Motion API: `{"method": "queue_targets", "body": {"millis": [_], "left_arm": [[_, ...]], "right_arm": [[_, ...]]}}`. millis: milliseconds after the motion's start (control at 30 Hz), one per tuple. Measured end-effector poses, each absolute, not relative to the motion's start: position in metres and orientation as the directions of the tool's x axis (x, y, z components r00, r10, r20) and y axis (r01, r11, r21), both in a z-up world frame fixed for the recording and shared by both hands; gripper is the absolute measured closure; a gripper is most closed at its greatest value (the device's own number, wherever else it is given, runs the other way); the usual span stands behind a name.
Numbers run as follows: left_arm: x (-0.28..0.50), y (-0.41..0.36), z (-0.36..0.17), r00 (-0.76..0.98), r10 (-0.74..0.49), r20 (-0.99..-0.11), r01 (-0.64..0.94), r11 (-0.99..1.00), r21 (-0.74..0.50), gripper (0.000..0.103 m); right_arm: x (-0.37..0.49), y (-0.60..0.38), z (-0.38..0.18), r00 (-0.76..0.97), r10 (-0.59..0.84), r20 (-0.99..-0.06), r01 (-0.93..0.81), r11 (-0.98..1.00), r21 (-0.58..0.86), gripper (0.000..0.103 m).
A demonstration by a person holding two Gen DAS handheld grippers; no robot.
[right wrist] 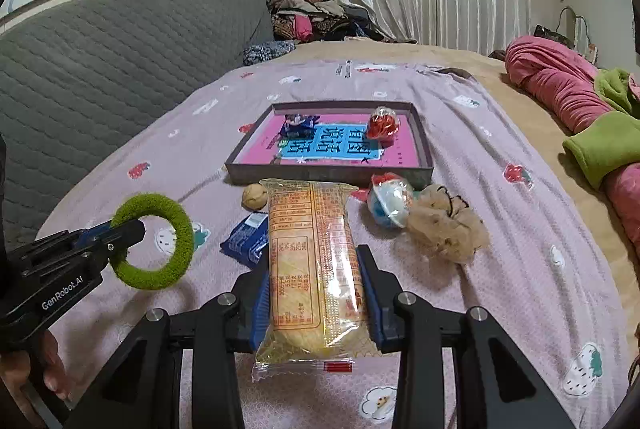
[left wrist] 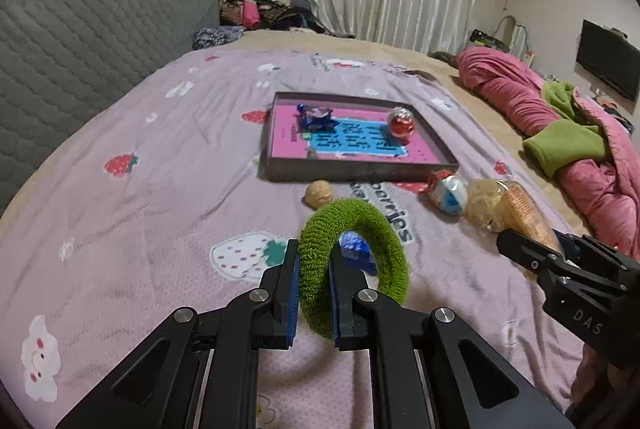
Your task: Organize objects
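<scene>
My left gripper [left wrist: 314, 249] is shut on a green fuzzy hair ring [left wrist: 368, 225], held above the bed; it also shows in the right wrist view [right wrist: 160, 241]. My right gripper [right wrist: 316, 261] is shut on a yellow snack packet [right wrist: 316, 269], whose tip shows in the left wrist view [left wrist: 524, 213]. A grey tray [right wrist: 328, 176] with a pink and blue base lies ahead, holding a blue wrapper [right wrist: 298, 125] and a red wrapped ball [right wrist: 383, 125]. A walnut [right wrist: 255, 196], a blue packet [right wrist: 246, 239], a blue-white wrapped ball [right wrist: 390, 205] and a beige scrunchie [right wrist: 444, 225] lie before the tray.
The bed has a lilac strawberry-print sheet [right wrist: 500, 229]. A grey quilted headboard [left wrist: 80, 41] rises at the left. A rolled pink and green blanket [left wrist: 560, 133] lies at the right. Clothes [right wrist: 316, 13] are piled at the far end by the curtain.
</scene>
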State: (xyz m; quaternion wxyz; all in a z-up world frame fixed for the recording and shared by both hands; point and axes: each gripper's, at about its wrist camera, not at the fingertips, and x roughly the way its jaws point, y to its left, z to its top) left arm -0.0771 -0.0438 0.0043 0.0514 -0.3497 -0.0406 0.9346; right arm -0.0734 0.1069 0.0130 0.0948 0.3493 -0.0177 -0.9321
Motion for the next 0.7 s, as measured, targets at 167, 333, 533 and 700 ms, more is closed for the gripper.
{"method": "queue_targets", "body": {"millis": [167, 333, 533, 700], "left_arm": [[-0.083, -0.035, 0.026, -0.766, 0.124, -0.63, -0.086, -0.992, -0.092, 0.091], [-0.087, -0.028, 0.049, -0.788, 0.125, -0.602, -0.093, -0.992, -0.083, 0.091], [-0.089, -0.017, 0.06, -0.792, 0.124, -0.598, -0.104, -0.992, -0.068, 0.091], [-0.093, -0.013, 0.066, -0.793, 0.128, -0.596, -0.106, -0.992, -0.072, 0.091]], "right_arm": [[-0.073, 0.113, 0.03, -0.759, -0.181, -0.626, 0.161, -0.983, 0.089, 0.064], [-0.072, 0.121, 0.048, -0.782, -0.171, -0.599, 0.157, -0.985, 0.076, 0.064], [-0.074, 0.127, 0.057, -0.791, -0.168, -0.589, 0.158, -0.985, 0.068, 0.064], [-0.076, 0.132, 0.064, -0.798, -0.162, -0.581, 0.163, -0.985, 0.052, 0.064]]}}
